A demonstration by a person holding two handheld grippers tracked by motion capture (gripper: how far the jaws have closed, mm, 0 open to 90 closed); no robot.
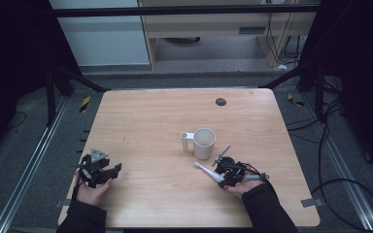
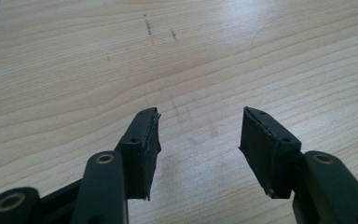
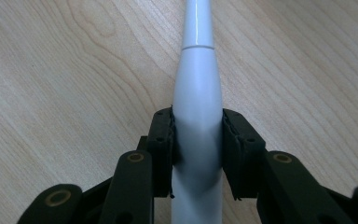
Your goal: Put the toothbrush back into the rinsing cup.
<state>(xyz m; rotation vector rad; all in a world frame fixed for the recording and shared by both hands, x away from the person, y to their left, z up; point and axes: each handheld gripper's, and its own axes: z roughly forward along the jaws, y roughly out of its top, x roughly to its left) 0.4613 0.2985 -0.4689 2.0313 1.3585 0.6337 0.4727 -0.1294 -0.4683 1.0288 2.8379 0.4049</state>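
**Toothbrush clamped beside the cup**

Nearest the camera, left of the cup [image 1: 204,142], the left gripper [image 1: 108,173] rests low over the table [image 1: 150,121], its jaws apart around bare wood. Right of it, just in front of the cup, the right gripper [image 3: 197,154] is clamped on the white toothbrush [image 3: 197,98]: a smooth, tapering handle whose narrow neck points toward the cup.

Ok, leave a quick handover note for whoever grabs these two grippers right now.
Right gripper: shut on the white toothbrush, gripping its thick handle; the brush lies low over the table, head pointing toward the middle.
Left gripper: open, holding nothing, near the table's left edge.
White cup with its side holder stands upright just beyond the right gripper.
Done: toothbrush grasped.
Left: probably stand it in the cup.
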